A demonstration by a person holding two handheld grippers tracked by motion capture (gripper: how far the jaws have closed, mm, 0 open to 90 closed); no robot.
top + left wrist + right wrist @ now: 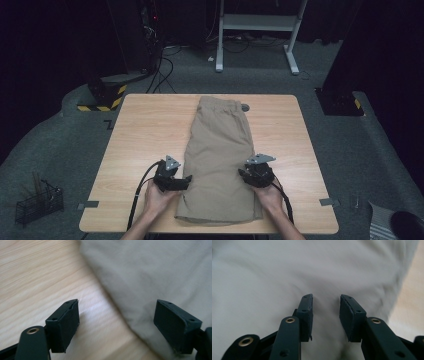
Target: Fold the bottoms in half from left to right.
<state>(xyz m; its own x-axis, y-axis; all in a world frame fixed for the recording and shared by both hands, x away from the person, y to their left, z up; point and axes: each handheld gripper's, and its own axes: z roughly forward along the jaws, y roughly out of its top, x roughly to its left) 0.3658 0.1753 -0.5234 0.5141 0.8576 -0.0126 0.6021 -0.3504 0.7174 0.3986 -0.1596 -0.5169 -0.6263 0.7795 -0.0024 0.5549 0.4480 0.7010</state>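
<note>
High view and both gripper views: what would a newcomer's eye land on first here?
The folded khaki fabric shorts lie lengthwise down the middle of the light wooden table, waistband at the far end. The black left gripper sits at their left edge, its fingers spread wide over the fabric's border. The black right gripper is at the right edge, fingers apart above the cloth.

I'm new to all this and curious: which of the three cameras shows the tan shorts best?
The high view: the shorts lie whole, folded lengthwise on the table. The left gripper view catches a blurred cloth edge against the wood; the right gripper view catches pale fabric up close.
</note>
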